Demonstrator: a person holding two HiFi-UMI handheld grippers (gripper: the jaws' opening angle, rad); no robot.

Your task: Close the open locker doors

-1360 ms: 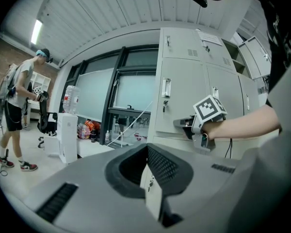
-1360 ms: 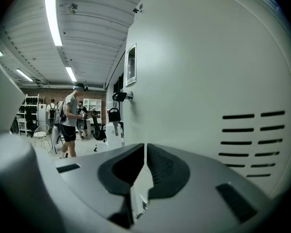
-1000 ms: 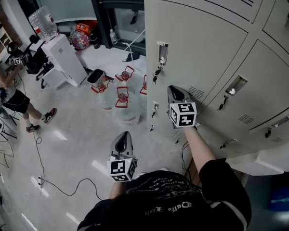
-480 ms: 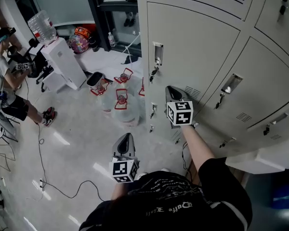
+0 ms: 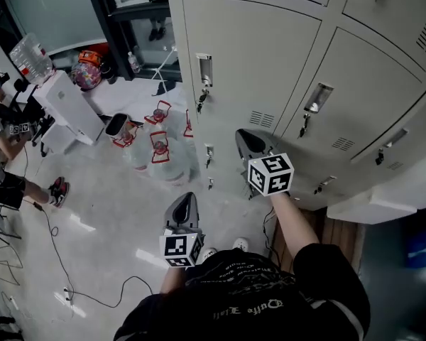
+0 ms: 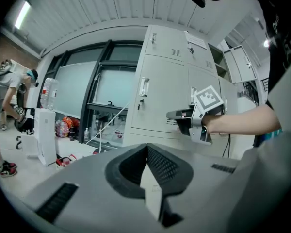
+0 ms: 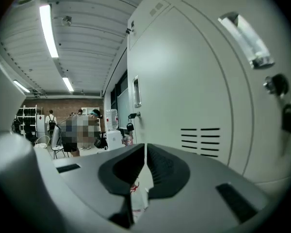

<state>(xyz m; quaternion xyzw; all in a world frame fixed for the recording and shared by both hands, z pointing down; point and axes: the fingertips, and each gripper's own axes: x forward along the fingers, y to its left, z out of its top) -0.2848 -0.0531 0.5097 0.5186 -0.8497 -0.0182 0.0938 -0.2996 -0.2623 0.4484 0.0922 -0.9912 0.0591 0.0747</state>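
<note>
The grey lockers [image 5: 270, 62] fill the upper right of the head view, and the doors I see there lie flush. My right gripper [image 5: 247, 141] is shut and empty, its tip close to the front of a lower door beside a vent [image 5: 260, 119]. In the right gripper view the gripper [image 7: 145, 152] points along that door [image 7: 184, 81], past its handle recess [image 7: 246, 35] and hanging keys [image 7: 281, 101]. My left gripper [image 5: 185, 203] hangs shut and empty over the floor, left of the lockers. From the left gripper view [image 6: 148, 152] I see the right gripper [image 6: 177, 115].
A pale panel [image 5: 383, 197] juts out low at the right; whether it is a door I cannot tell. Water jugs [image 5: 160, 148] stand on the floor by the lockers, a dispenser [image 5: 67, 109] further left. A person [image 5: 3, 148] stands at far left. A cable [image 5: 92, 290] crosses the floor.
The head view has swung right along the lockers, so they sit further left. My right gripper has lifted slightly and shifted along the door front. The left gripper has drifted a little.
</note>
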